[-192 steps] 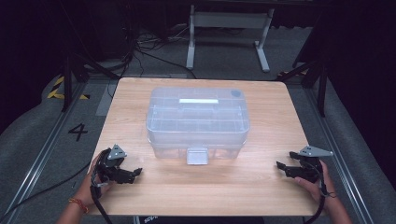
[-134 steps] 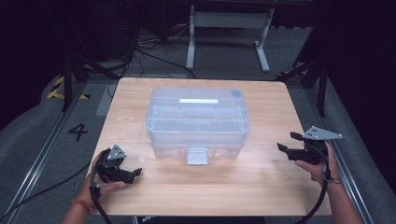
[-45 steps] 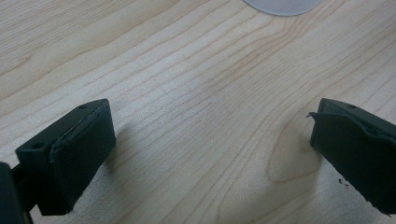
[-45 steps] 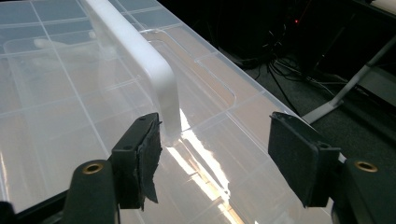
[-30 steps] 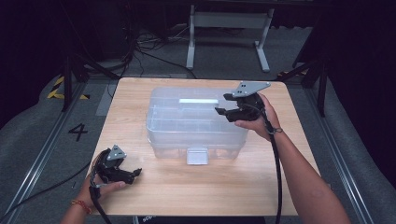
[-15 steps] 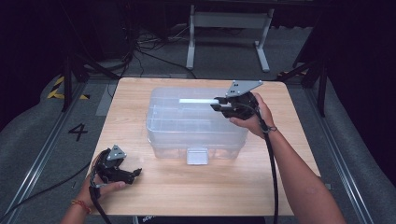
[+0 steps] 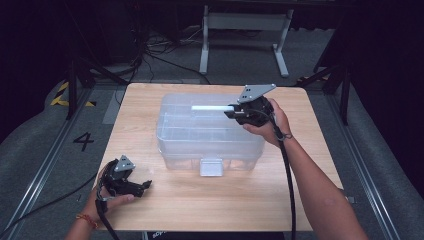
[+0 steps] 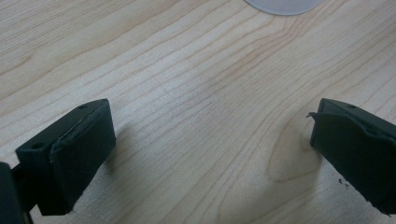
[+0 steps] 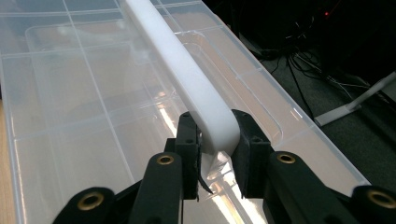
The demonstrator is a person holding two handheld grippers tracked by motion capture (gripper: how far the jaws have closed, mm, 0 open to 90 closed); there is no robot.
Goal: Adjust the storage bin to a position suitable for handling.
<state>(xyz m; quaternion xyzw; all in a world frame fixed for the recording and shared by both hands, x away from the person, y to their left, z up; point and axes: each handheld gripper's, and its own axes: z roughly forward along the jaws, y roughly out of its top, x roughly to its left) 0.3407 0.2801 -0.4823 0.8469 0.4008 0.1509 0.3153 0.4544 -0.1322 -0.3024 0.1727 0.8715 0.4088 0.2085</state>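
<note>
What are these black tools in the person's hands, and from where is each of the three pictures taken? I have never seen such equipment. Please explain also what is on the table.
No robot arm is here: a person holds a two-jaw tool in each hand. The high view looks down on a wooden table. The two gripper views come from cameras that ride on the tools and look along their black jaws.

On the table stands a clear plastic box with inner compartments, a white handle on its lid and a latch at the front.

The right gripper has just been closing its jaws, and its pads now clamp the end of the white handle. The left gripper rests low over the bare wood near the table's front left corner, jaws wide apart, holding nothing.
</note>
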